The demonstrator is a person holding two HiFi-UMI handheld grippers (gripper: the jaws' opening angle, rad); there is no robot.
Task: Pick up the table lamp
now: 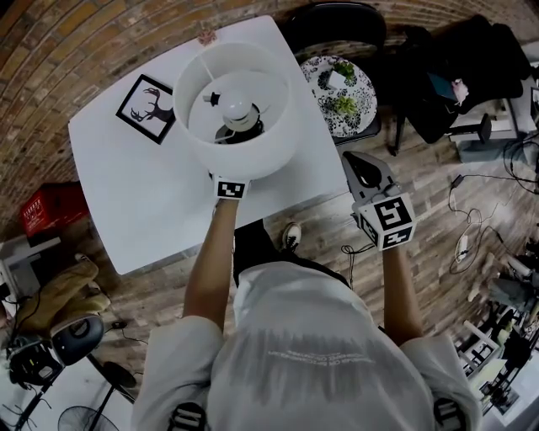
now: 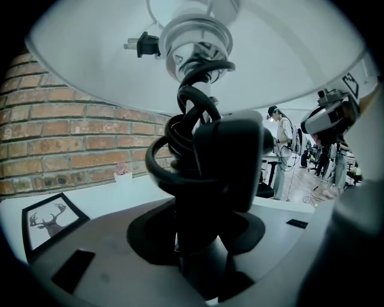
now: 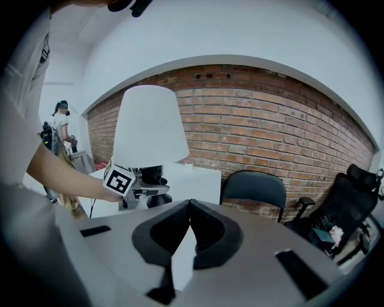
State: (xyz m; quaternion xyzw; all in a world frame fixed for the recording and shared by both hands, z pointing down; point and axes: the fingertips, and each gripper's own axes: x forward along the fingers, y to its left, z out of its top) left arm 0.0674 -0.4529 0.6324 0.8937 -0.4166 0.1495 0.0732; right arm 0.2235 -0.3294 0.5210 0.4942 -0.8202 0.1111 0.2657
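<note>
The lamp (image 2: 192, 180) is being clenched by its black stem between the left fingers (image 2: 150, 237), while the right fingers (image 3: 157, 231) are being held together, empty.

Lamp (image 1: 236, 109) sits mid-bench (image 1: 135, 194), picture frame (image 1: 147, 109) just left of it, potted plant (image 1: 206, 36) at the far corner behind, chair (image 1: 333, 21) past the right edge.

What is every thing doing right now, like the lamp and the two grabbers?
table lamp: upright, unplugged
cord: wound round the lamp's stem
plug: hanging loose under the shade
left gripper: shut on the lamp's stem
right gripper: shut, empty
deer picture: lying flat on the table
chair: empty
</note>
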